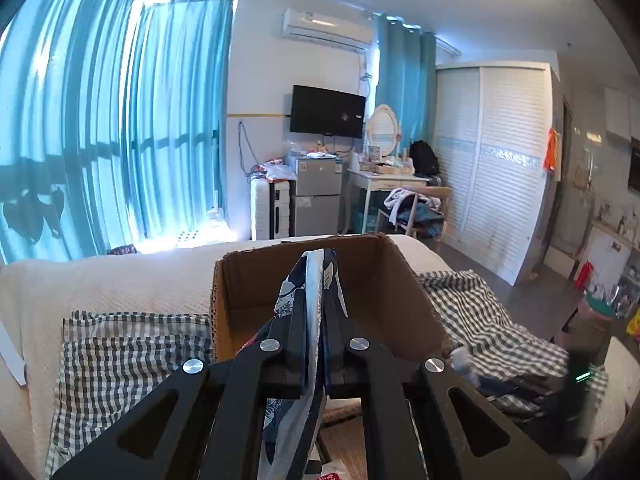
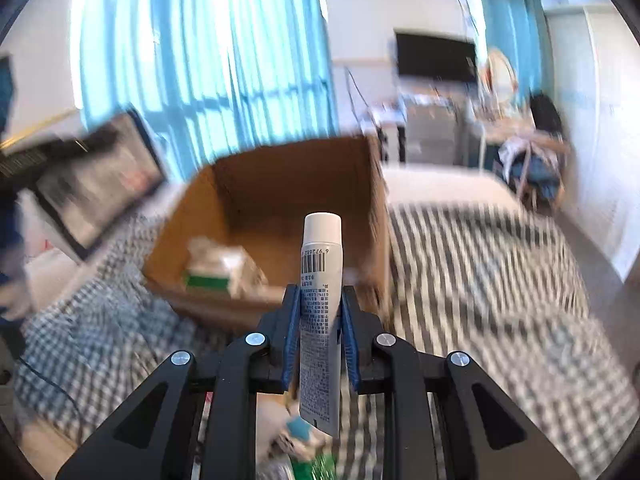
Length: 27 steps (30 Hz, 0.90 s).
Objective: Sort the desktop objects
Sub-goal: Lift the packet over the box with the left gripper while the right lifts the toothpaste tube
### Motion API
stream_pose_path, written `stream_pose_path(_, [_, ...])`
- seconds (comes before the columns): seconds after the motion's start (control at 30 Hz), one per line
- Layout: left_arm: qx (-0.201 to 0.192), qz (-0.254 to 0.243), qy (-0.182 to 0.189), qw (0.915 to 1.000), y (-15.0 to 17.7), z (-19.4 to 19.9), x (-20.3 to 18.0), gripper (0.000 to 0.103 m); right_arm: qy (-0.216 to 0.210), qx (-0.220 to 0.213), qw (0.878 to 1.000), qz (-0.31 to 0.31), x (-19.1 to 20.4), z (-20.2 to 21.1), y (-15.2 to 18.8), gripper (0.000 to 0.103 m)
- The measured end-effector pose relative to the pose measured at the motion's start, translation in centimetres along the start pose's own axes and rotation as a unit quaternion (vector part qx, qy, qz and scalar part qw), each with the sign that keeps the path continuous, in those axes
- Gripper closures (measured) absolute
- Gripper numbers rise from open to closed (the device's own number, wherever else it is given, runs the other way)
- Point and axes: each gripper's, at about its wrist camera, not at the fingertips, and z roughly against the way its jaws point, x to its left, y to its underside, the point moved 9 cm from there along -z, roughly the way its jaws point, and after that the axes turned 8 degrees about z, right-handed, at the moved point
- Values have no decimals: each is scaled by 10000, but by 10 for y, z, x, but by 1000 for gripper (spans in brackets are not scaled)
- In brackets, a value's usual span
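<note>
Left tool: jaws drawn tight on a thin printed packet, which stands on edge between the pads and runs back under the tool's body. The packet looks like crinkled foil or film, so it is judged very light, limp and slick; a hold on the flat faces near the middle, as here, keeps it from folding over, while a hold at a corner would probably let it droop or slide out. Straight ahead of this tool, just beyond the fingertips, lies the open box on the checked sheet of the bed.

Right tool: jaws narrow and clamped on a white tube, cap end pointing forward past the fingertips, crimped tail hanging back below the tool. The pads press the printed sides at about mid-length. The tube is judged light, with a soft, smooth wall that yields to pressure; too hard a squeeze may dent it or force out its contents, too light a one may let it slip lengthwise. The stiffer shoulder near the cap would be the surest place to hold. The box lies ahead and slightly left of this tool, and a green-and-white carton lies inside it.
</note>
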Motion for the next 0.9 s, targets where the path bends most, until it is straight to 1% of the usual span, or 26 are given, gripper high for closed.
stream_pose_path(0.13, [-7, 85, -81, 9999, -7, -7, 8, 98, -90, -452, 9984, 314, 12, 4, -47, 84])
stream_pose_path(0.23, [-18, 138, -131, 9998, -11, -13, 14, 98, -25, -684, 9963, 512, 18, 0, -66, 84])
stream_pose_path(0.3, [-9, 183, -150, 9997, -12, -19, 18, 98, -80, -743, 9952, 630, 23, -11, -74, 84])
stream_pose_path(0.53, [2, 195, -203, 9996, -11, -44, 28, 98, -124, -674, 9943, 812, 34, -50, -80, 84])
stream_pose_path(0.67, [94, 253, -106, 9996, -2, -65, 34, 98, -78, -584, 9949, 813, 27, -74, -80, 84])
stream_pose_path(0.9, [-158, 262, 105, 9995, 8, -87, 40, 98, -35, -332, 9967, 744, 9, -109, -72, 83])
